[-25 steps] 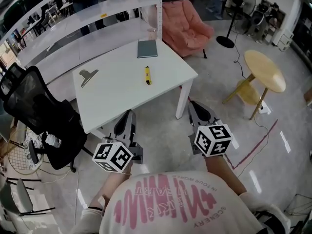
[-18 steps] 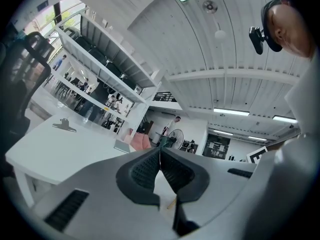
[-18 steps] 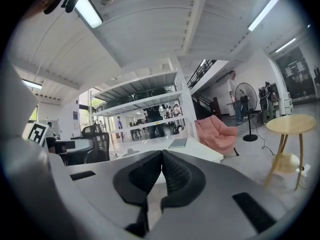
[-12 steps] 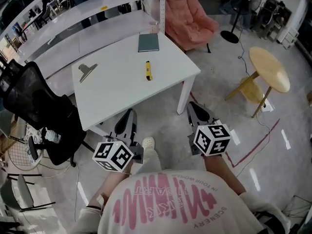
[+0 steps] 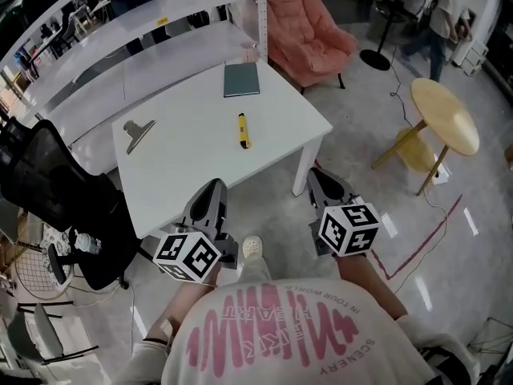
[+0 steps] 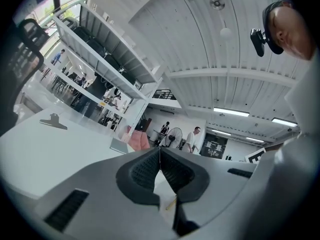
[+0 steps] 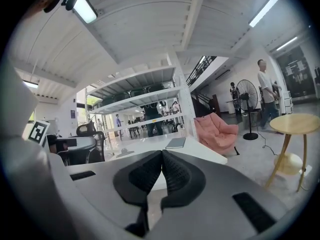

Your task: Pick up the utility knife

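The yellow and black utility knife (image 5: 243, 130) lies on the white table (image 5: 192, 163), right of its middle; a sliver of the knife (image 6: 171, 202) shows below the closed jaws in the left gripper view. My left gripper (image 5: 212, 189) hangs at the table's near edge, shut and empty. My right gripper (image 5: 319, 178) is just off the table's near right corner, also shut with nothing in it. Both point roughly level toward the table, well short of the knife.
A dark notebook (image 5: 241, 79) lies at the table's far side and a metal binder clip (image 5: 137, 132) at its left. A black office chair (image 5: 60, 195) stands left, a round yellow side table (image 5: 446, 117) right, a pink armchair (image 5: 309, 32) beyond.
Both grippers and I have moved forward toward the table; the left gripper now reaches its near edge. Both stay shut.
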`<state>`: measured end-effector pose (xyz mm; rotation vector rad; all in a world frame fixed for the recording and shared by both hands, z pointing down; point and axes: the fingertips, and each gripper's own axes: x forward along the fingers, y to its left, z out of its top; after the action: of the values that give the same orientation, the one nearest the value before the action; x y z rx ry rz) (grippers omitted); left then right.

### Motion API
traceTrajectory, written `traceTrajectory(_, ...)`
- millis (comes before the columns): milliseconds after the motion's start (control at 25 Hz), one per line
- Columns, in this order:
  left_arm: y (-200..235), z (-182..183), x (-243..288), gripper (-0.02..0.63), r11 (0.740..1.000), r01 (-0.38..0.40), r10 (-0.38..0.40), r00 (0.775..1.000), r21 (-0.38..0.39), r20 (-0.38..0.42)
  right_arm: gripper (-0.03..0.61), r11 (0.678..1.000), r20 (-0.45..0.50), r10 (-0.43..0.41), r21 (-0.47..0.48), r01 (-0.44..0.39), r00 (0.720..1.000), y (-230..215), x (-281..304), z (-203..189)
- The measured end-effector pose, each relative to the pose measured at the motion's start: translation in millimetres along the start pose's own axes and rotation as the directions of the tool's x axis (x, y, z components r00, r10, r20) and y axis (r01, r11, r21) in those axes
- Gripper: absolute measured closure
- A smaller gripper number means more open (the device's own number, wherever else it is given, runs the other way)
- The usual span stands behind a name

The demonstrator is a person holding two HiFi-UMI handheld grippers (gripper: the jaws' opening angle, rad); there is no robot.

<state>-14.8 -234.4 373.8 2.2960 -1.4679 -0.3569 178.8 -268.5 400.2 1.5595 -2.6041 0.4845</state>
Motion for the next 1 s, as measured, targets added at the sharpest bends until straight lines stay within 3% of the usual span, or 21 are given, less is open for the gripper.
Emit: traceTrajectory(1000,149.4,93.0,189.4,0.589,0.998,0.063,-0.063,0.998,-0.014,0.005,0.563,0.999,0.031,-0.046,0.008,0.046,0.998,-23.4,227.2,76.9)
